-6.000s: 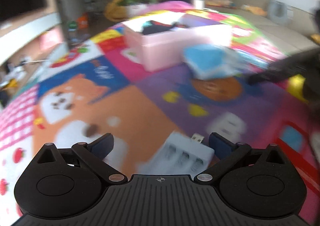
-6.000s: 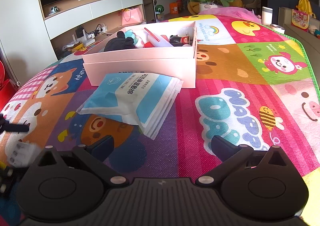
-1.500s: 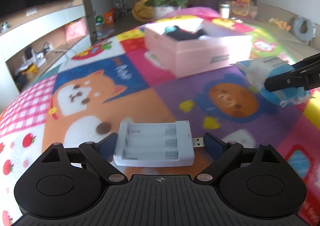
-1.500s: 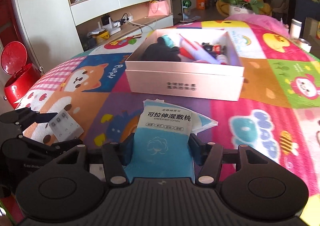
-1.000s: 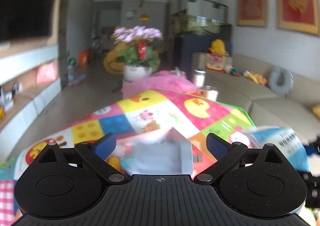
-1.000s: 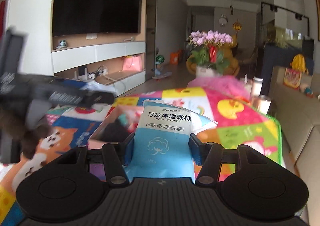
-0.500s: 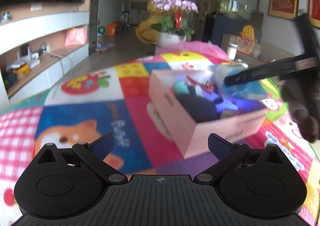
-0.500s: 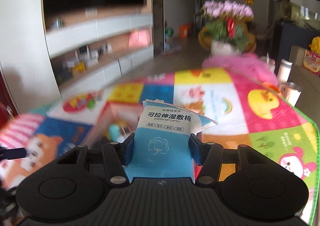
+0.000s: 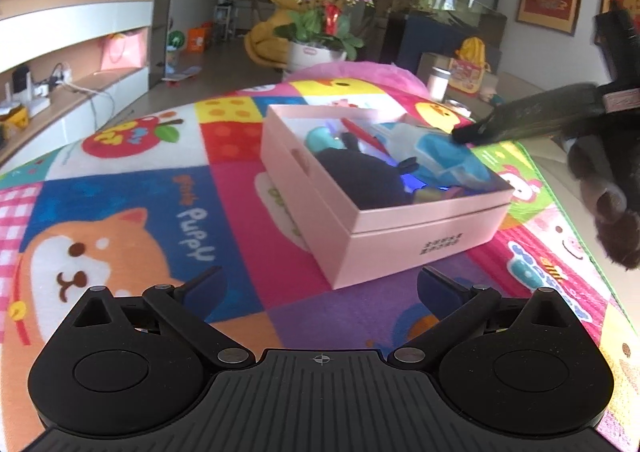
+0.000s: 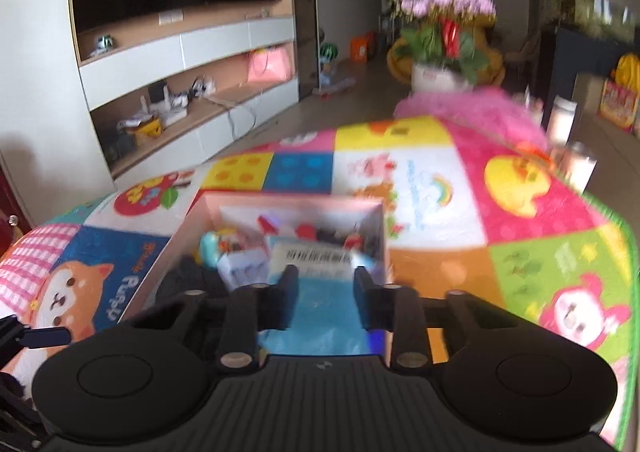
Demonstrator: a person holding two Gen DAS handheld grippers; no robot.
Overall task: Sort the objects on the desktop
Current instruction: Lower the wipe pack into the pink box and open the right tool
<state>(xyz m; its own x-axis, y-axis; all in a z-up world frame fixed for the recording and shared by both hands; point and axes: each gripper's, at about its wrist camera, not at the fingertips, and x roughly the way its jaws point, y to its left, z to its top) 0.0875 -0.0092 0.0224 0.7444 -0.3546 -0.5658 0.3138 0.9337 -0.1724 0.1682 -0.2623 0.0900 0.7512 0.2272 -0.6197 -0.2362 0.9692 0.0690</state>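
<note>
A pink box (image 9: 404, 228) stands on the colourful play mat and holds several items, among them a dark cloth (image 9: 360, 176) and a white battery charger (image 10: 244, 266). My left gripper (image 9: 320, 286) is open and empty, low over the mat in front of the box. My right gripper (image 10: 323, 284) hovers over the box with its jaws partly apart. The blue wet-cotton pack (image 10: 320, 292) lies between and below its fingers, inside the box. The view is blurred, so I cannot tell whether the fingers still touch it. The pack also shows in the left wrist view (image 9: 444, 150).
The play mat (image 9: 140, 188) covers the whole table. Its right edge (image 9: 592, 252) drops off close to the box. Two cups (image 10: 576, 164) stand at the far right corner. A flower pot (image 9: 316, 28) sits beyond the table. A TV wall with shelves is at left.
The right gripper has lowered the blue pack into the pink box and its jaws have spread wider. The left gripper, which put the charger into the box earlier, has drawn back and stays open.
</note>
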